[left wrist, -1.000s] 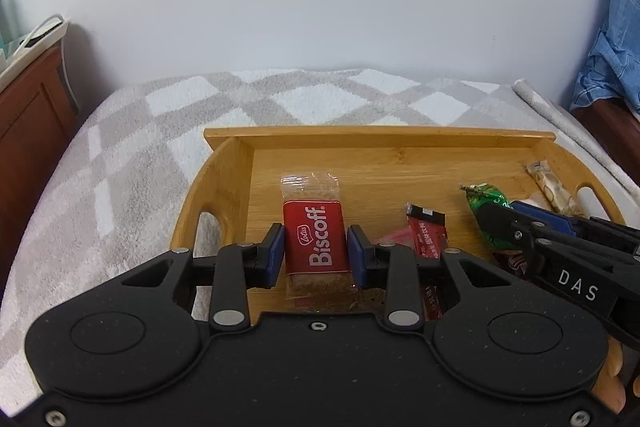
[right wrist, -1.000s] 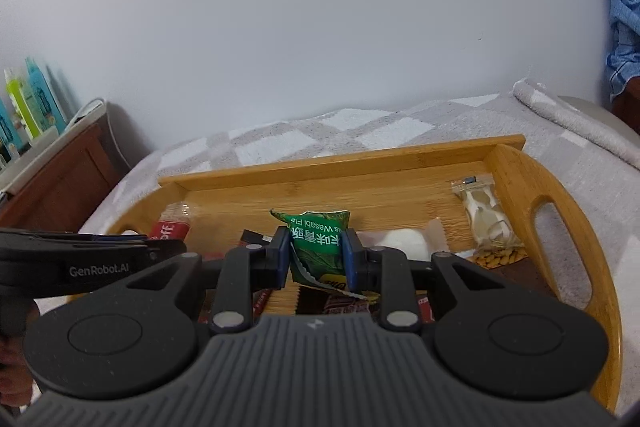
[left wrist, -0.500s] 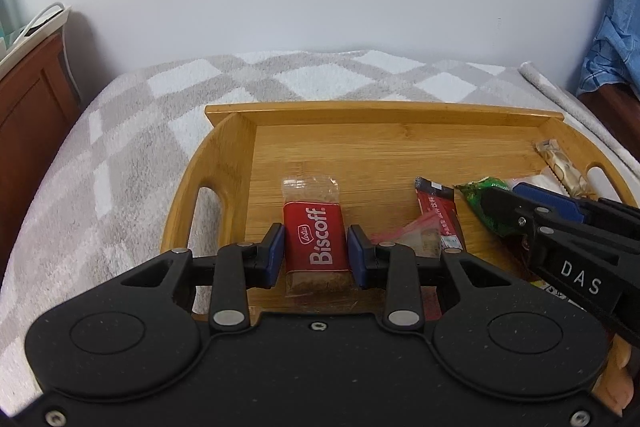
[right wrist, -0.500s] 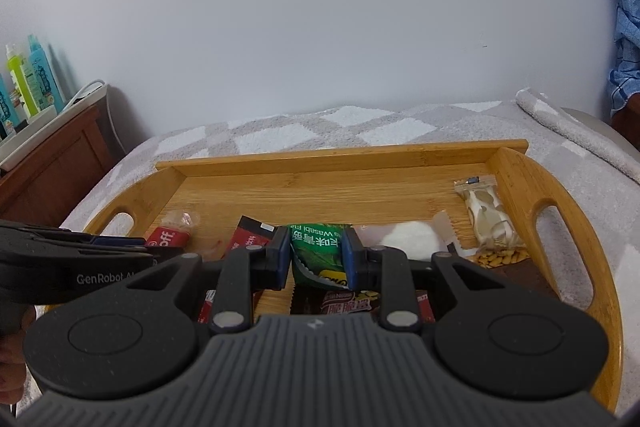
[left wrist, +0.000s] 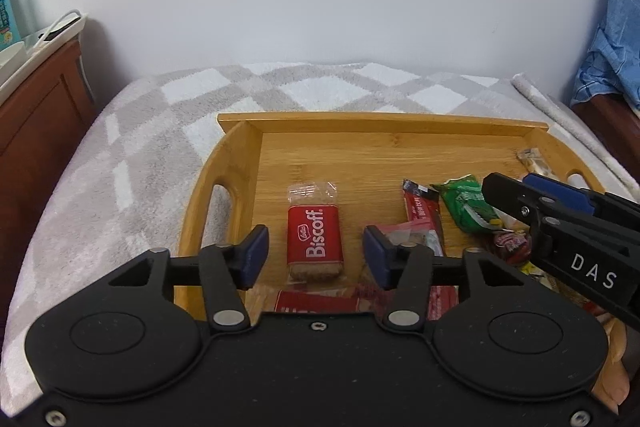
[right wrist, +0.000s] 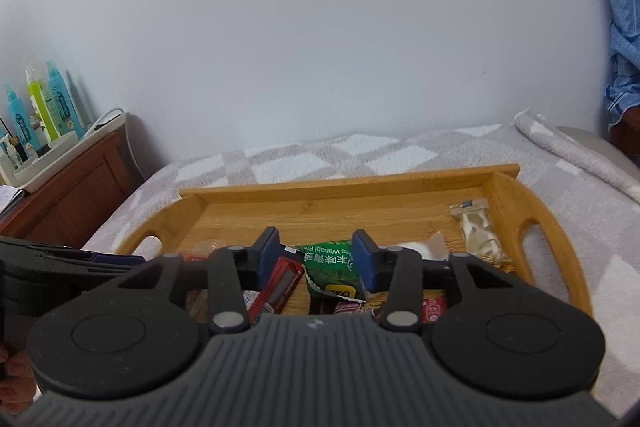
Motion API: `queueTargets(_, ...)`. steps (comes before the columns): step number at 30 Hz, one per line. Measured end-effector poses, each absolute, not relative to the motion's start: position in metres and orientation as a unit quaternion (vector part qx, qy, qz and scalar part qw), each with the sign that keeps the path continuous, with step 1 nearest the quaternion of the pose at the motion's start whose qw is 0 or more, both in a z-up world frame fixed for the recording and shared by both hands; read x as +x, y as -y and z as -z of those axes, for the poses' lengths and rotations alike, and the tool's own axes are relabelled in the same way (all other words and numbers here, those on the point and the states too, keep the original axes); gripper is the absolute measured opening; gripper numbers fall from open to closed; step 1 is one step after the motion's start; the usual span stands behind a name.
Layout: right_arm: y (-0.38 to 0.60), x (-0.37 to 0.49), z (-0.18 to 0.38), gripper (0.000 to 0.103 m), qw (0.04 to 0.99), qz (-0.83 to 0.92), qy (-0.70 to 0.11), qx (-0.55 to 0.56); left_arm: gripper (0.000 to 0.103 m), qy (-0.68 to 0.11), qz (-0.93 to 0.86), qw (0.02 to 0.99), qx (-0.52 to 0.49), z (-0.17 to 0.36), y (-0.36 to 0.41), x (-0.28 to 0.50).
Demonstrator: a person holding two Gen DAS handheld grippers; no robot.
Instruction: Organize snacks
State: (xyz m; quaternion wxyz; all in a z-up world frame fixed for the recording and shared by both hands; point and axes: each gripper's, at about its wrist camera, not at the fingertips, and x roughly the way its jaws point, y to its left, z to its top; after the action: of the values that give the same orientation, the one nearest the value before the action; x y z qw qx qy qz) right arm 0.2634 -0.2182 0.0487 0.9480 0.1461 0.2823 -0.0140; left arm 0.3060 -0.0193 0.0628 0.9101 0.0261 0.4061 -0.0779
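A red Biscoff packet [left wrist: 315, 241] lies flat on the wooden tray [left wrist: 240, 155], left of centre. My left gripper [left wrist: 316, 255] is open, its blue pads apart on either side of the packet without touching it. A green wasabi pea packet [right wrist: 334, 269] lies on the tray [right wrist: 340, 185] among other snacks; it also shows in the left wrist view [left wrist: 470, 205]. My right gripper [right wrist: 316, 259] is open above it, pads clear of it. The right gripper also shows in the left wrist view [left wrist: 560, 227].
A red bar [left wrist: 420, 207], a clear nut packet [right wrist: 478, 233], a white packet [right wrist: 408, 249] and several red wrappers lie in the tray. The tray sits on a grey-white checked blanket [left wrist: 140, 147]. A wooden cabinet [right wrist: 72, 195] with bottles [right wrist: 44, 107] stands at the left.
Both grippers have opened and let go: the Biscoff packet and the green wasabi packet now lie on the tray. Both grippers have pulled back slightly.
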Motion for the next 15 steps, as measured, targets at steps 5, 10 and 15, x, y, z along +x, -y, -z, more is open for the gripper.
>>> queueTargets(5,0.22,0.247,-0.061,0.073,0.954,0.026,-0.271,0.129,0.061,-0.399,0.074,0.913,0.025,-0.074,0.017,0.29)
queueTargets(10,0.227,0.23,-0.072,0.08,0.956,0.037,-0.261,0.127,0.073,-0.392,0.075,0.917,0.023,-0.083,0.016,0.273)
queueTargets(15,0.231,0.214,-0.083,0.088,0.958,0.048,-0.254,0.125,0.08,-0.388,0.078,0.918,0.018,-0.091,0.017,0.253)
